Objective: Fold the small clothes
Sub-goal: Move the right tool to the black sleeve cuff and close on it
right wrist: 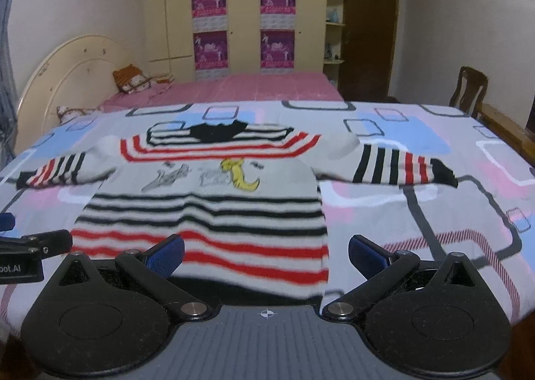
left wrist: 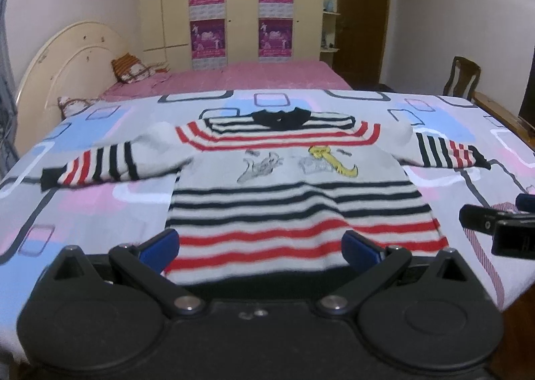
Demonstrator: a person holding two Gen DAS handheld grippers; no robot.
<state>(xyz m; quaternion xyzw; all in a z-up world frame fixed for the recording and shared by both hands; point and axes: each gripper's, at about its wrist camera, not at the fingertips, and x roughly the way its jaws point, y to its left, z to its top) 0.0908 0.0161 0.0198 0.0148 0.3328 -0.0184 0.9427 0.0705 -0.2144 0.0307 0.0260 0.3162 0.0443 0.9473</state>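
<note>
Small knitted sweater (left wrist: 294, 179) lies flat, front up, on a patterned bedsheet (left wrist: 100, 206); both sleeves spread sideways, dark collar at the far end, hem nearest the cameras. Knit is pale grey-white with black and red bands across yoke, cuffs and lower body; a plain chest panel carries a yellow and grey cartoon print. Fabric looks soft, slightly fuzzy, with mild ripples near the hem. Sheet is smooth cotton-like cloth printed with rounded rectangles in pink, blue and grey.

Left gripper (left wrist: 260, 246): jaws wide apart, blue ribbed pads (left wrist: 160, 244) poised at the hem, nothing held. Contact with the knit cannot be judged.

Right gripper (right wrist: 265, 251): jaws wide apart, empty, straddling the hem's right corner; one pad over stripes, the other over bare sheet.

Behind: pink bedspread (right wrist: 260, 86), cream curved headboard (right wrist: 67, 72), wooden chair (right wrist: 468, 87).
</note>
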